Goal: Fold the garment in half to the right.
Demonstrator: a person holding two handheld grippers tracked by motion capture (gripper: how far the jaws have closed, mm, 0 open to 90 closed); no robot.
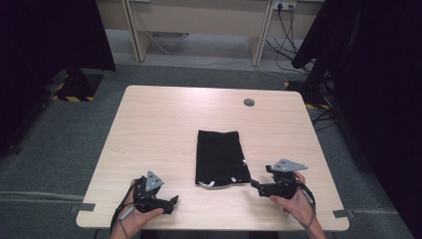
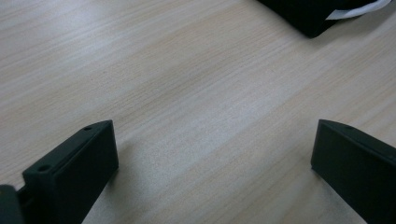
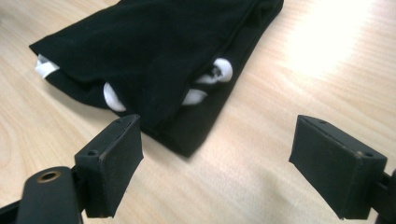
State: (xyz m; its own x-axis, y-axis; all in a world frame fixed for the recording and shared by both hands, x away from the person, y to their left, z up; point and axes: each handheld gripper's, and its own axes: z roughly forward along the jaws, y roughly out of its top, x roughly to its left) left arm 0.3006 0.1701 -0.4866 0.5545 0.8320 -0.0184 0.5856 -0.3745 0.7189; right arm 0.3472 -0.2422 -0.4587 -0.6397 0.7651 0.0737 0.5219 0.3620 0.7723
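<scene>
A folded black fabric garment with white printed markings (image 1: 220, 157) was found lying flat near the middle of the pale wood-grain desk (image 1: 159, 119), its long axis running away from the person toward the far edge. The right gripper (image 1: 257, 186) was held at the garment's near right corner, its fingers (image 3: 112, 161) spread wide apart with nothing between them. From those fingers the cloth lay ahead and to the left, and the near corner of the fold was seen just beyond the left finger, close to it but not clamped. The left gripper (image 1: 173, 200) was kept well apart from the garment, low at the near left of the desk, its fingers (image 2: 77, 168) likewise wide apart over bare wood. The right hand was therefore judged the nearer, and a grasp on that near corner was judged the likely coming move.

In the right gripper view the layered edges of the fold and the white print tucked between them were shown, which the high view gave as mere specks. In the left gripper view a corner of the black cloth (image 2: 303, 14) was caught at the top edge. The full outline and orientation of the garment were given by the high view.
</scene>
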